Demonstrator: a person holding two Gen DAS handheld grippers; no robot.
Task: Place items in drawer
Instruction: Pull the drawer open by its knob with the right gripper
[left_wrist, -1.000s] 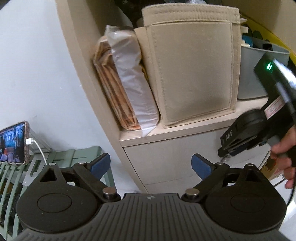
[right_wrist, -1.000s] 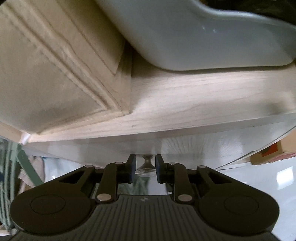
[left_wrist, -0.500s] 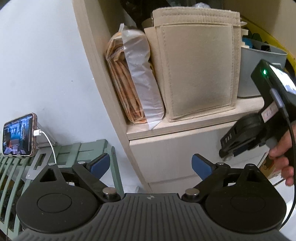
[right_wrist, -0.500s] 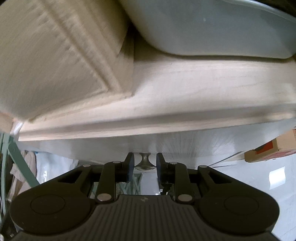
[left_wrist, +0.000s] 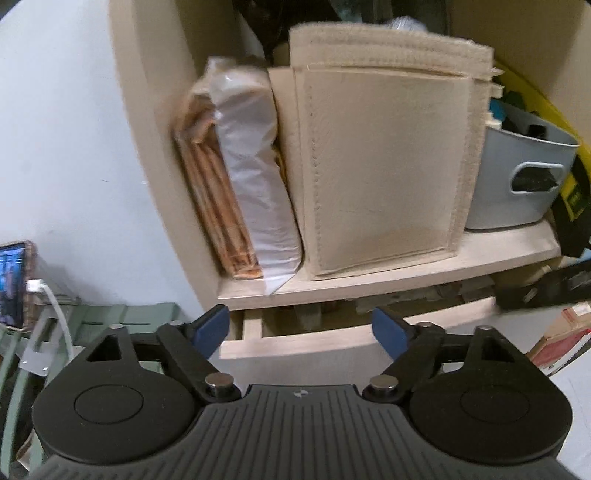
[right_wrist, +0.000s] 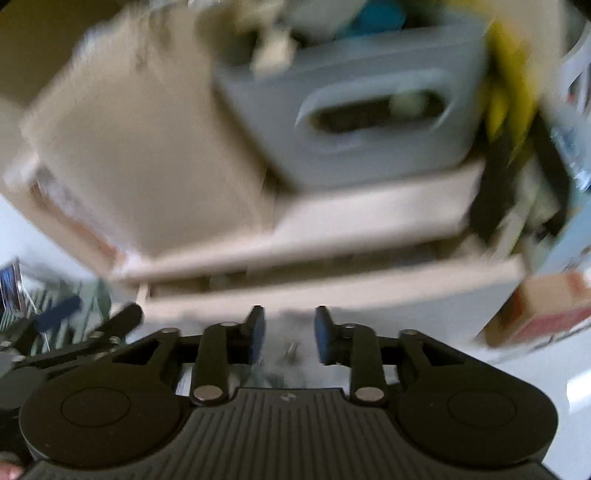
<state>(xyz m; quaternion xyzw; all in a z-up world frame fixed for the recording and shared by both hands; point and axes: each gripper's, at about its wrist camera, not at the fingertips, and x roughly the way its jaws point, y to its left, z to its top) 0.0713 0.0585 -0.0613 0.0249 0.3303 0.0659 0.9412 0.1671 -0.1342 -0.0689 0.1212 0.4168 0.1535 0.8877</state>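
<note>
The pale wooden drawer (left_wrist: 295, 347) under the shelf stands pulled out a little, with a dark gap above its front. My left gripper (left_wrist: 300, 328) hovers in front of it. Its blue pads are wide apart and closing, with nothing between them. In the blurred right wrist view my right gripper (right_wrist: 290, 334) is backed off from the drawer front (right_wrist: 332, 291). Its jaws are opening, and the small metal knob (right_wrist: 291, 349) shows between the pads without touching them. On the shelf stand a beige felt organiser (left_wrist: 380, 166), a bagged stack of paper (left_wrist: 243, 177) and a grey-blue bin (left_wrist: 517, 184).
A phone on a charging cable (left_wrist: 13, 284) sits on a green rack (left_wrist: 110, 314) at the left, by a white wall. A cardboard box (left_wrist: 561, 332) lies on the floor at the lower right. The cabinet's side panel (left_wrist: 147, 147) rises left of the shelf.
The drawer went from shut to slightly pulled out. My right gripper let go of the knob and drew back and up. The left pads moved a little closer together.
</note>
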